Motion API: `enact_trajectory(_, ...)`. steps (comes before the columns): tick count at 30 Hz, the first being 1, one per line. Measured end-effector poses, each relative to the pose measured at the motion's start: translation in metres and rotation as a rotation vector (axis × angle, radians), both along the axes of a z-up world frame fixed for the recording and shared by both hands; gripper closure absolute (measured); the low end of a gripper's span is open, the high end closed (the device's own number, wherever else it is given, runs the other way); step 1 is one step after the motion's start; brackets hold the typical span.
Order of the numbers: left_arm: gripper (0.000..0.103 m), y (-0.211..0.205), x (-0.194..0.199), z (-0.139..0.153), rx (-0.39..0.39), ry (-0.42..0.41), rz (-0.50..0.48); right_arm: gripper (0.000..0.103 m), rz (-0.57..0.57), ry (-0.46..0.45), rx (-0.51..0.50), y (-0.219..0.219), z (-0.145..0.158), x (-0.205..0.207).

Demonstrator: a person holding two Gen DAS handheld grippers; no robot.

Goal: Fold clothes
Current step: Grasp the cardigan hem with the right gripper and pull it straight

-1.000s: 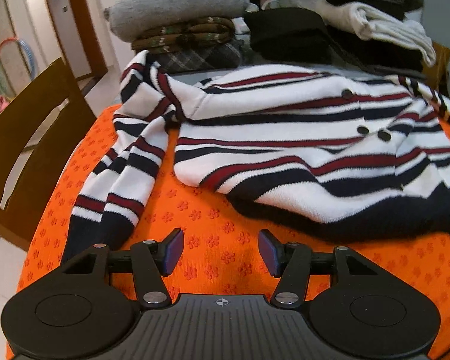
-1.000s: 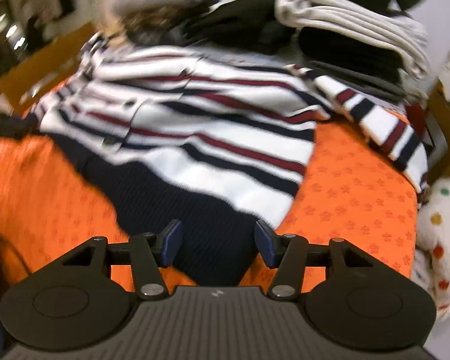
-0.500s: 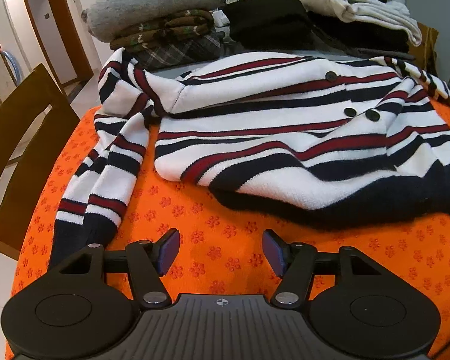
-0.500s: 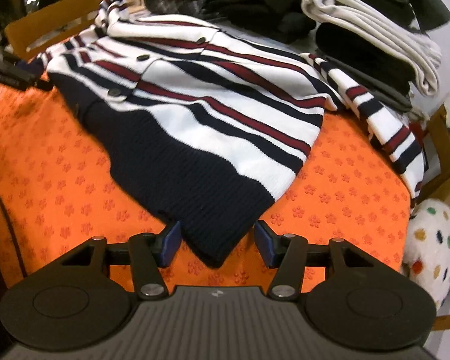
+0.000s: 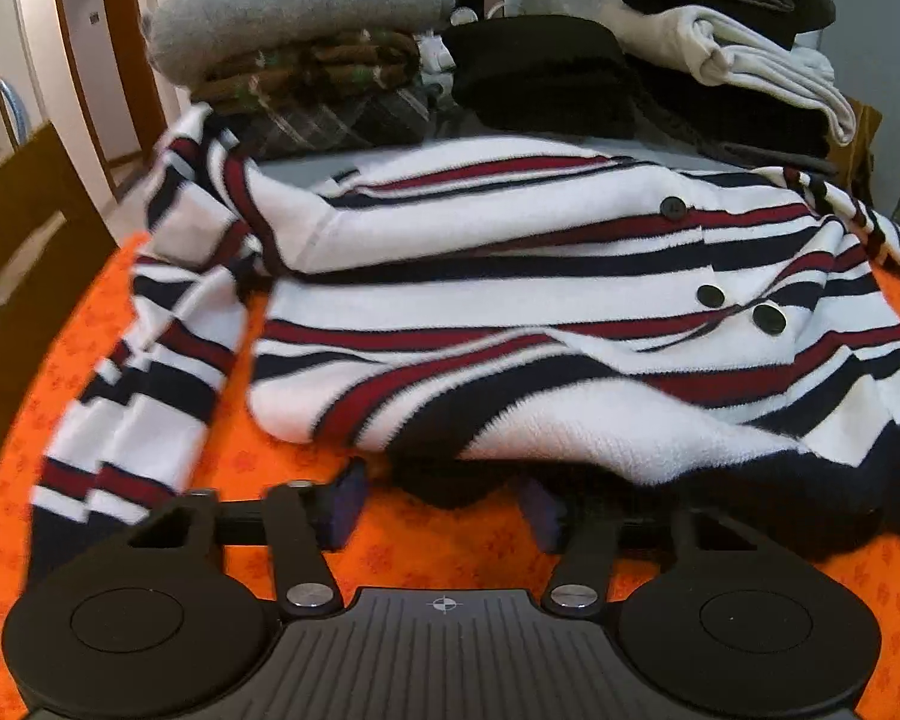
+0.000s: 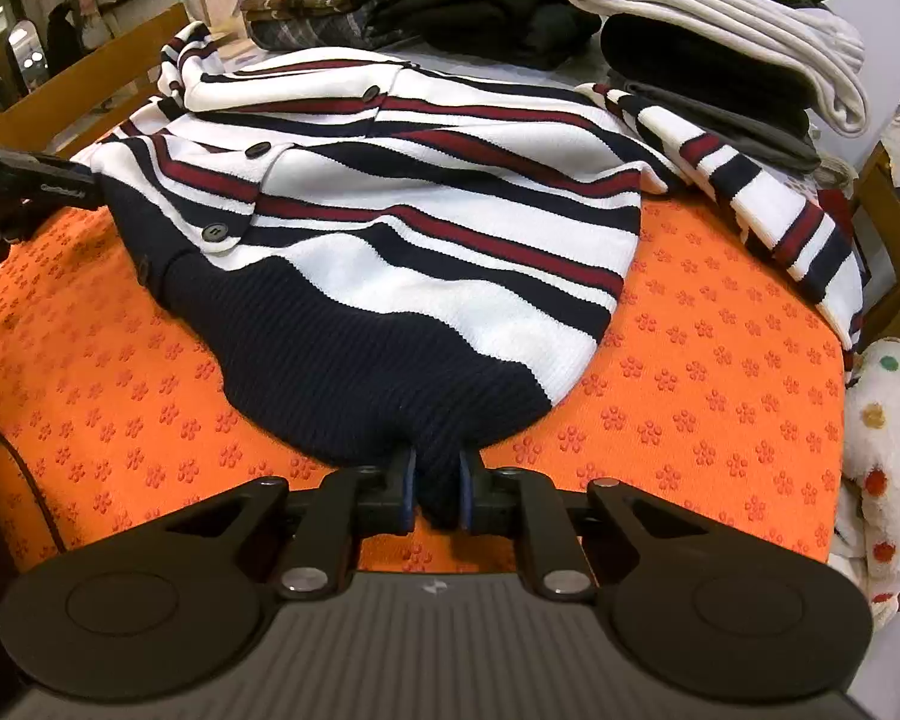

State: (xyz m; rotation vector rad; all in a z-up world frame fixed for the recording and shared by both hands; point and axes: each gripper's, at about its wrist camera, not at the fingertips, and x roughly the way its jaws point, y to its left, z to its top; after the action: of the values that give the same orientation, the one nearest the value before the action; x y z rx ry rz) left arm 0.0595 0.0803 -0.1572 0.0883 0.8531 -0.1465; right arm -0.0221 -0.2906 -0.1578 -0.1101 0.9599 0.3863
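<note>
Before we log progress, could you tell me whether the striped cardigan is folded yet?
Not folded: the striped cardigan lies spread, both sleeves out, hem pinched by the right gripper.

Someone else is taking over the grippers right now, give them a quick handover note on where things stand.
Right gripper: shut on the dark hem of the striped cardigan.
Left gripper: open, at the hem's other side, the cloth between its fingers, not yet pinched.
The cardigan lies spread on the orange mat, both sleeves out to the sides; folded clothes are stacked behind.
Done: right grip. Left: close the left gripper, then likely fold the hem up and tuck the sleeves.
</note>
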Motion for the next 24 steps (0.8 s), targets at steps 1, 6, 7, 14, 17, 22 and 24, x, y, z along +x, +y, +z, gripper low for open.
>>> enact_trajectory(1, 0.072, 0.001, -0.003, 0.003, 0.000, -0.010, 0.009, 0.090, -0.009, 0.000, 0.001, 0.000, 0.000, 0.001)
enact_trajectory(6, 0.096, 0.004, -0.020, 0.018, 0.003, -0.060, 0.056, 0.092, -0.064, -0.013, 0.028, -0.001, 0.005, 0.002)
enact_trajectory(7, 0.096, 0.005, -0.023, 0.021, 0.003, -0.070, 0.065, 0.092, -0.076, -0.023, 0.035, -0.002, 0.009, 0.001)
enact_trajectory(14, 0.098, 0.026, -0.068, 0.057, 0.003, -0.154, 0.151, 0.093, -0.149, -0.101, 0.100, -0.007, 0.046, -0.019)
enact_trajectory(17, 0.099, 0.039, -0.094, 0.079, 0.008, -0.205, 0.180, 0.093, -0.161, -0.152, 0.115, -0.003, 0.066, -0.035)
enact_trajectory(22, 0.101, 0.057, -0.136, 0.114, 0.016, -0.306, 0.231, 0.094, -0.194, -0.241, 0.148, 0.003, 0.102, -0.068)
enact_trajectory(24, 0.101, 0.066, -0.154, 0.129, 0.021, -0.363, 0.257, 0.094, -0.221, -0.271, 0.157, 0.006, 0.115, -0.084)
